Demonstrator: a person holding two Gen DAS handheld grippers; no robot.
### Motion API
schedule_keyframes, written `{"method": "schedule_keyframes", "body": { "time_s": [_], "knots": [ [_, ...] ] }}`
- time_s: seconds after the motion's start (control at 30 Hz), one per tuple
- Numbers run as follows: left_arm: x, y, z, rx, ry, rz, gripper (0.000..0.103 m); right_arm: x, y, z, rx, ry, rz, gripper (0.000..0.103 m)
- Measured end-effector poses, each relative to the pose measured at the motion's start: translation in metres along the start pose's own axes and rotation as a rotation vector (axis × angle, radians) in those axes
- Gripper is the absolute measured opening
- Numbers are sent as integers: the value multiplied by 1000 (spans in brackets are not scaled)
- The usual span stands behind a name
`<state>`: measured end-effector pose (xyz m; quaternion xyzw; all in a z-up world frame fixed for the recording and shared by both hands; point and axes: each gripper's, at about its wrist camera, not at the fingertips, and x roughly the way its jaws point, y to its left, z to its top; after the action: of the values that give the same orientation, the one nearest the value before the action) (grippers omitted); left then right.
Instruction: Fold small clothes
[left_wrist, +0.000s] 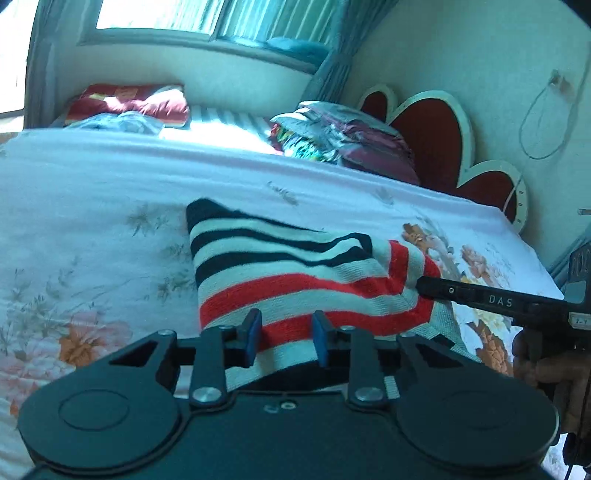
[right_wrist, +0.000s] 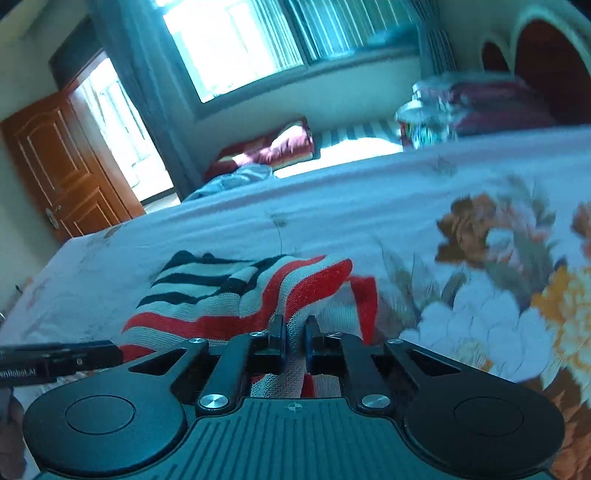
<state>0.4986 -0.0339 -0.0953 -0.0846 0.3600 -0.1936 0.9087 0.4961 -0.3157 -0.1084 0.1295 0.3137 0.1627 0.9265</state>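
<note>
A small knit garment (left_wrist: 288, 266) with navy, white and red stripes lies on the floral bedsheet (left_wrist: 92, 206). My left gripper (left_wrist: 284, 332) is open, its blue-padded fingers (left_wrist: 253, 332) over the garment's near edge with cloth between them. My right gripper (right_wrist: 294, 332) is shut on a raised fold of the garment (right_wrist: 251, 291) at its red-striped right corner. In the left wrist view the right gripper (left_wrist: 421, 284) comes in from the right and pinches that corner. The left gripper's finger (right_wrist: 74, 356) shows at the left edge of the right wrist view.
A pile of folded clothes and bedding (left_wrist: 332, 136) sits at the far right by the red heart-shaped headboard (left_wrist: 436, 136). A red pillow (left_wrist: 129, 101) and blue cloth (left_wrist: 122, 123) lie at the far left under the window. A wooden door (right_wrist: 62, 166) stands left.
</note>
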Motion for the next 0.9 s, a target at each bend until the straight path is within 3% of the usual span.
{"method": "schedule_keyframes", "body": {
  "time_s": [0.1, 0.2, 0.3, 0.4, 0.5, 0.6, 0.67, 0.73, 0.8, 0.9],
  "knots": [
    [25, -17, 7, 125, 47, 29, 29, -12, 11, -5, -85, -61, -12, 9],
    [58, -20, 10, 162, 111, 17, 34, 24, -6, -20, -44, 71, -116, 9],
    [68, -25, 17, 173, 145, 11, 34, 28, -18, -28, 23, 77, -128, 9],
    [59, -23, 17, 184, 147, 3, 34, 23, -17, -26, 13, 90, -130, 9],
    [30, -19, 16, 153, 98, 0, 32, 3, -10, -14, -5, 61, -137, 19],
    [4, -18, 8, 118, 73, -11, 32, -19, 4, -3, -33, 26, -85, 19],
    [-2, -18, -3, 98, 97, -12, 30, -28, 19, 0, -68, 26, -53, 19],
    [1, -22, -14, 124, 116, 15, 32, -22, 28, -8, -110, 98, -44, 19],
    [9, -24, -19, 128, 130, 34, 33, 1, 31, -28, -204, 215, -136, 19],
    [12, -31, -20, 178, 136, 64, 32, 5, 25, -28, -141, 194, -139, 22]
  ]
}}
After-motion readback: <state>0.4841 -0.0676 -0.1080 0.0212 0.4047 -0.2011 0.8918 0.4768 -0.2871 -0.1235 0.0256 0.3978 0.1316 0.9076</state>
